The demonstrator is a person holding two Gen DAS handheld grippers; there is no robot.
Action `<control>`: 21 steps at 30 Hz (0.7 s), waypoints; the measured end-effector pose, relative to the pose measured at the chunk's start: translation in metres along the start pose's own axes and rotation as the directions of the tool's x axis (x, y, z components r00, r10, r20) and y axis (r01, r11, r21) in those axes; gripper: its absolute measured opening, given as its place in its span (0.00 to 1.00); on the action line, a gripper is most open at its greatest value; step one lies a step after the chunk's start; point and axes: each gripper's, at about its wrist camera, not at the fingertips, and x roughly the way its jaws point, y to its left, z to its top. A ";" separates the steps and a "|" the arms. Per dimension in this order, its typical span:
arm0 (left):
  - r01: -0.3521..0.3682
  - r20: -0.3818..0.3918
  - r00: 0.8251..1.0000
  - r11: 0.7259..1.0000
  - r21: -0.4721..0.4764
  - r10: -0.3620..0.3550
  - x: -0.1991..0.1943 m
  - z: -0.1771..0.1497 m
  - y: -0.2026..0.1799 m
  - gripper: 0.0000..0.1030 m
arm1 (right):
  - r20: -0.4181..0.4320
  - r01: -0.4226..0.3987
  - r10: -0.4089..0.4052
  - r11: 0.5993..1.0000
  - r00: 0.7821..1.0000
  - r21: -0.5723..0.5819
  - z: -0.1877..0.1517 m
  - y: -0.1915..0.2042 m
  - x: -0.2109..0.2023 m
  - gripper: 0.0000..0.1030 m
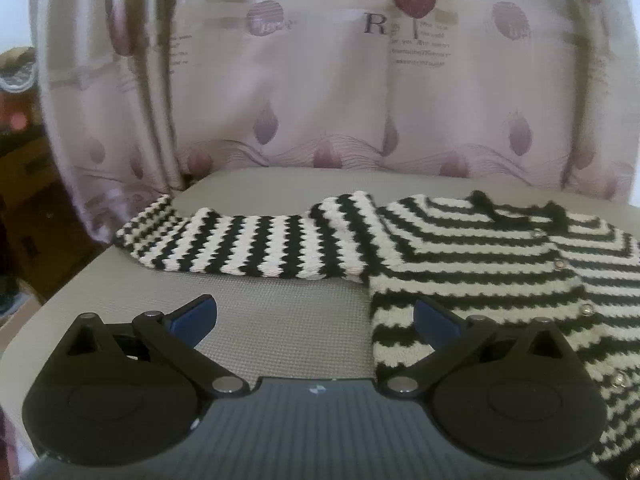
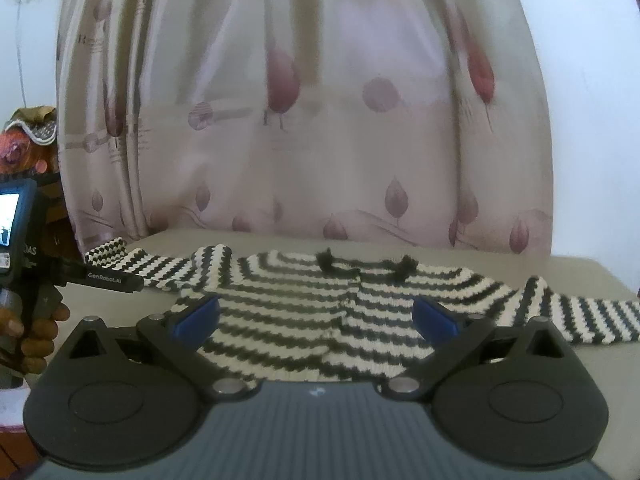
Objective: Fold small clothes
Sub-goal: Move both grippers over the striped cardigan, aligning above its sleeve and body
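- Sweater [image 2: 304,312], black-and-white striped knit, spread flat on the grey table [image 1: 280,320], front up, neckline toward the curtain [image 2: 304,120].
- Sleeves stretched out to both sides: one sleeve [image 1: 248,244] running toward the table's left corner in the left wrist view, the other sleeve [image 2: 592,316] reaching the right edge in the right wrist view.
- Two black tufts [image 2: 404,266] sitting at the collar; small metal snaps [image 1: 560,265] running down the front opening.
- Left gripper [image 1: 316,316] held low over the table, tilted down, jaws spread fully wide, nothing between them but bare mat and the sweater's side edge.
- Left-hand pad over grey table, right-hand pad [image 1: 434,320] over the striped body; contact with the knit not clear.
- Right gripper [image 2: 316,316] hanging over the sweater's middle, jaws just as wide, gripping nothing; both blue pads [image 2: 198,318] showing above the stripes.
- Hand [image 2: 36,336] wrapped round the other gripper's handle at the left edge of the right wrist view, small lit screen [image 2: 10,216] on top.
- Pink curtain with purple leaf print right behind the table, filling the background.
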 end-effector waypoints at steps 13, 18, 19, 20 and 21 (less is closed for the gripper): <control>-0.014 -0.044 0.999 1.000 0.028 0.015 0.009 -0.007 -0.018 1.00 | -0.014 0.006 -0.006 1.000 1.000 0.022 -0.009 -0.007 0.000 1.00; -0.003 -0.036 0.999 0.999 0.041 0.004 0.008 -0.006 -0.020 1.00 | -0.017 0.009 -0.009 1.000 1.000 0.023 -0.009 -0.007 -0.001 1.00; -0.003 -0.034 0.999 0.999 0.043 0.004 0.008 -0.006 -0.021 1.00 | -0.016 0.008 -0.007 1.000 1.000 0.022 -0.008 -0.007 -0.001 1.00; -0.003 -0.031 1.000 0.999 0.044 0.004 0.008 -0.006 -0.021 1.00 | -0.016 0.007 -0.006 1.000 1.000 0.020 -0.008 -0.007 -0.001 1.00; -0.004 -0.029 1.000 0.999 0.044 0.005 0.007 -0.007 -0.022 1.00 | -0.015 0.007 -0.007 1.000 1.000 0.018 -0.009 -0.007 -0.001 1.00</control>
